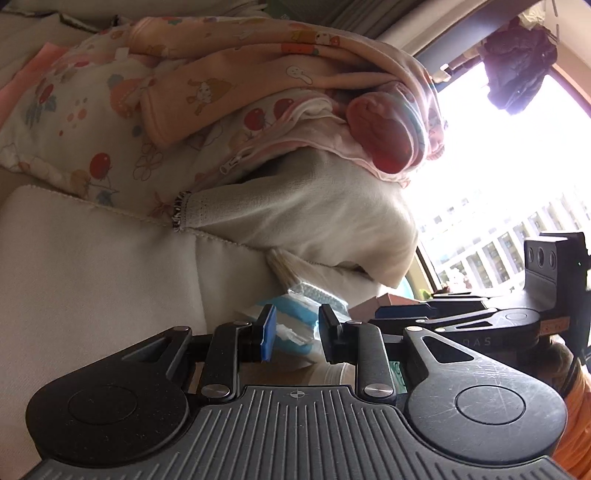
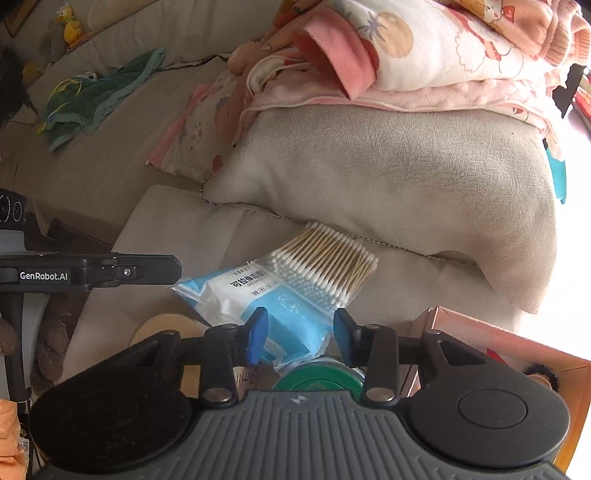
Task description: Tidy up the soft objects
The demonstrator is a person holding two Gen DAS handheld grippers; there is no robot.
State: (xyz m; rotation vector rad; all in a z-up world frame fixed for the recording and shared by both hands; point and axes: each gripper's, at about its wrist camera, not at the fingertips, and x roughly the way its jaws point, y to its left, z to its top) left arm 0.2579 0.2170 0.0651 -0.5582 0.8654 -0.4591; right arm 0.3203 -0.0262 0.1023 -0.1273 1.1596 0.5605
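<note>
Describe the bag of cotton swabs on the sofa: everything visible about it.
The bag of cotton swabs is a clear plastic pouch packed with white-tipped, pale wooden sticks lying parallel. It lies flat and slanted on the beige sofa seat, its far end touching the grey cushion at the piped seam. Its near end overlaps a blue-and-white packet. The open right gripper is just short of it, not touching.

1 grey pillow, 1 swab pack, 2 claws.

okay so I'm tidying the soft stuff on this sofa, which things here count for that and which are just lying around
For the job:
beige cushion
pile of pink printed baby blankets
green cloth

Just lying about:
bag of cotton swabs
blue packet
green lid
yellow duck toy
</note>
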